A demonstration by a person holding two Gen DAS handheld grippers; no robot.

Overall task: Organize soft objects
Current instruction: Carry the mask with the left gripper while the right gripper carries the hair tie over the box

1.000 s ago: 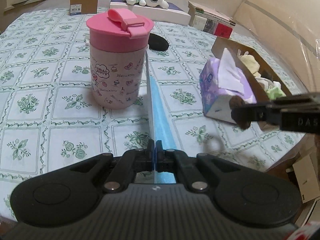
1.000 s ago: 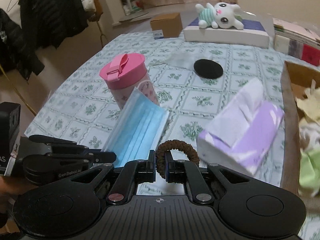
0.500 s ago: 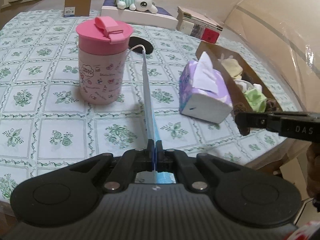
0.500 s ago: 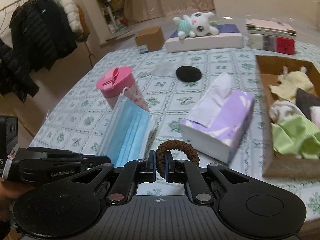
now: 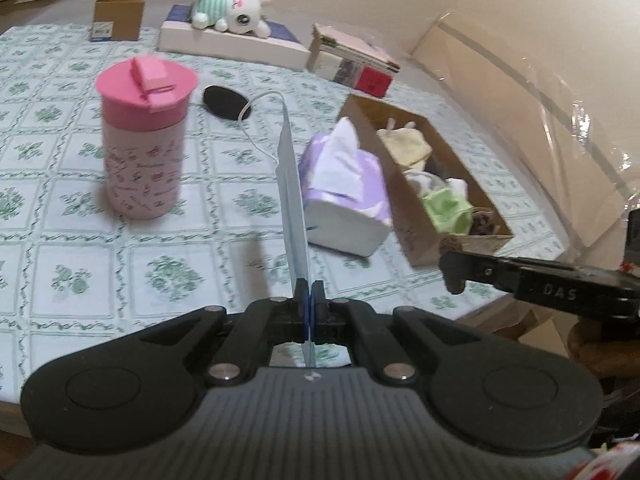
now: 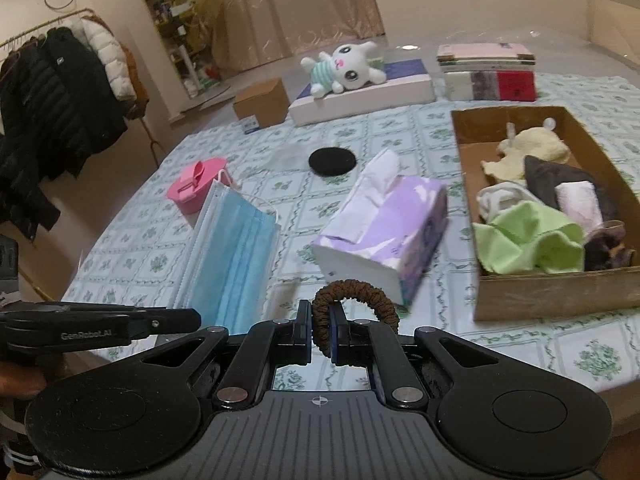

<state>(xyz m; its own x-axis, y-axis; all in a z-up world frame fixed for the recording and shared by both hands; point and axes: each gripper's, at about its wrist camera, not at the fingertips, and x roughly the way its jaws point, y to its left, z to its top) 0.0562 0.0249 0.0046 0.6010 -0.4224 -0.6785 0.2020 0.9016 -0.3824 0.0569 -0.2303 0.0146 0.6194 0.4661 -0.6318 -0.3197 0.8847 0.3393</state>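
The face mask (image 5: 294, 216), pleated blue non-woven cloth with white edging and thin white ear loops, stands up edge-on from the left hand-held gripper (image 5: 308, 307), whose black fingers are pressed together on its lower edge. From the right wrist view its broad flat face (image 6: 236, 256) shows, held above the table just ahead of the left tool's tips.

The right hand-held gripper (image 6: 322, 334) pinches a brown scrunchie (image 6: 354, 306), a ribbed, gathered fabric ring that arches up and to the right of the closed fingers.

Ahead of the right hand-held gripper lies a purple soft-pack tissue pack (image 6: 384, 232), a white sheet poking from its top. Further right sits a shallow cardboard box (image 6: 556, 294) with straight brown walls and an open top; inside are crumpled cloths in cream, dark grey, white, pale pink and lime green, plus a dark purple bundle in the near right corner. The tissue pack stands just beside the box's left wall.

Ahead-left of the left hand-held gripper is a smooth pink-lidded cup (image 5: 144, 144); beyond it, a flat black disc (image 5: 226, 102).

The table (image 5: 80, 264) wears a glossy cloth printed with green flowers. Its rounded near edge curves just past the box's front wall, and open cloth lies between the cup and the tissue pack.
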